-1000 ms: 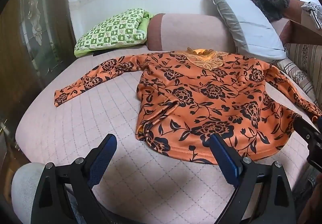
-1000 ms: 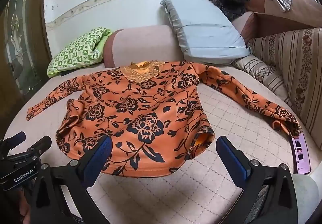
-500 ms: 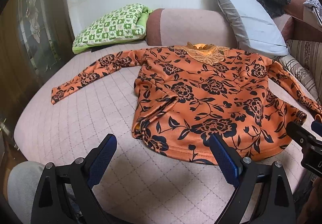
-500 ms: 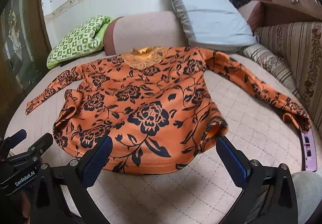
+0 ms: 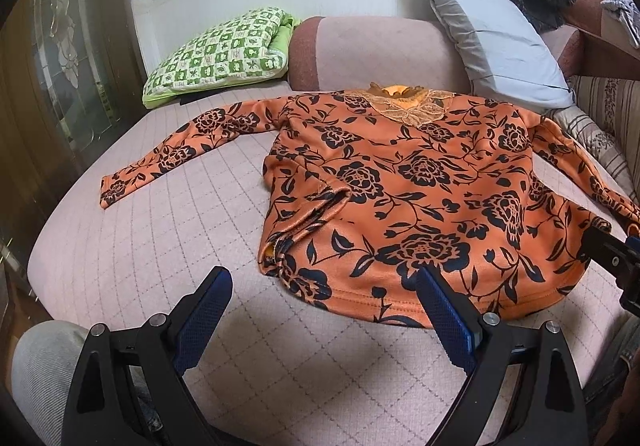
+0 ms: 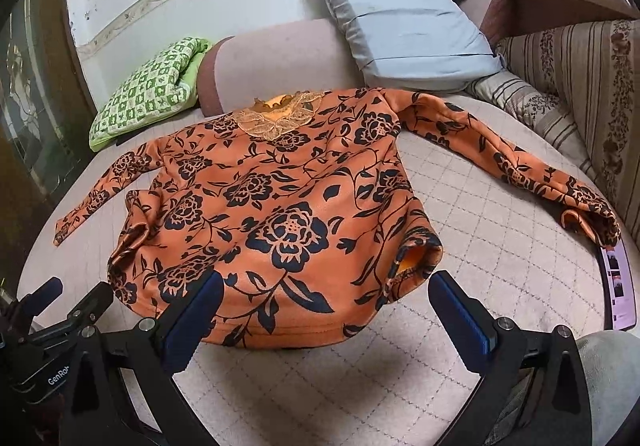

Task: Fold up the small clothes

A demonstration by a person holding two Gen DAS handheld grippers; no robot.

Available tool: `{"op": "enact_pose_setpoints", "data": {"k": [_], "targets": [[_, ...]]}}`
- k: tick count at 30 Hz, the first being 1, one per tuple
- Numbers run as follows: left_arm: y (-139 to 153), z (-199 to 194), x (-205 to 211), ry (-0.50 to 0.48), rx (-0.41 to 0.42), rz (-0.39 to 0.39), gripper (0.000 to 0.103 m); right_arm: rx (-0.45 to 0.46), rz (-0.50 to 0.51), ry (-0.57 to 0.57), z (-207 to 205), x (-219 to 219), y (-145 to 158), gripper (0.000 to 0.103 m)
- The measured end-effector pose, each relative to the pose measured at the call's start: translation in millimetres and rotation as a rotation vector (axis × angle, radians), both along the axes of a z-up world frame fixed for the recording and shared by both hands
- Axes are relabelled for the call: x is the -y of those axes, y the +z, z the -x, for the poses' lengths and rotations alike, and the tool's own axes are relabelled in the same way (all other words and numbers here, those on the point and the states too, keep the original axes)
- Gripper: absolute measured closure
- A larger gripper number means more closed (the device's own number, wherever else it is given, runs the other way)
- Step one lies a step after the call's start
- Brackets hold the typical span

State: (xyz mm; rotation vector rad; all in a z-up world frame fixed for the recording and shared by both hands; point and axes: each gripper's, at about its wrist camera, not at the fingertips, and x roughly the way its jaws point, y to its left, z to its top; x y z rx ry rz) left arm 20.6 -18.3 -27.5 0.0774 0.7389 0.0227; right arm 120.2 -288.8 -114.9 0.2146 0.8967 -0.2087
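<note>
Though nothing is folded yet, here is how the scene stands.

Garment: the orange floral long-sleeved top [image 5: 404, 189] lies face up on the pink quilted bed [image 5: 168, 246], lace collar [image 5: 408, 107] at its far end, hem [image 6: 280, 330] nearest the grippers.
Sleeves: both are spread wide from the top's body; the left sleeve [image 5: 176, 155] runs out flat, the right sleeve [image 6: 516, 165] ends in a bunched cuff beside a phone [image 6: 618, 286].
Rumples: the top's left side seam is creased into a ridge [image 5: 308, 205], and its right hem corner [image 6: 416, 254] is curled so the lining shows.
Left gripper [image 5: 320, 310]: fingers wide apart, holding nothing, poised just short of the hem's left corner.
Right gripper [image 6: 326, 310]: fingers wide apart, empty, straddling the hem toward its right corner.
Step in hand: judged to be the approach before a first grasp.
Next move: likely each gripper must close on cloth at the top's edge, perhaps smoothing the creased side and curled corner, or bringing a sleeve across the body.
</note>
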Motion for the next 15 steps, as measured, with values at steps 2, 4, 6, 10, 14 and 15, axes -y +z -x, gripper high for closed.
{"op": "enact_pose_setpoints", "data": {"k": [2,4,6,10,14,15], "targets": [[0.4,-0.4,-0.7,0.000,-0.001,-0.002,0.009,0.005,-0.001,-0.001,0.5,0.1,1.4,0.001],[0.7,0.7,-0.2,0.000,0.002,-0.006,0.009,0.006,-0.003,-0.002,-0.3,0.7,2.0,0.001],[1.3,1.8,0.2,-0.002,0.008,-0.007,0.009,0.007,-0.006,-0.004,0.1,1.4,2.8,0.001],[3.3,3.9,0.0,-0.002,0.020,-0.009,0.009,0.018,-0.005,-0.011,1.6,1.9,5.6,0.001],[5.2,6.0,-0.8,-0.001,0.031,-0.006,0.009,0.027,-0.001,-0.014,2.2,2.2,7.6,0.001],[5.3,6.5,-1.0,-0.001,0.033,-0.004,0.009,0.029,0.000,-0.013,2.5,2.0,8.2,0.001]]}}
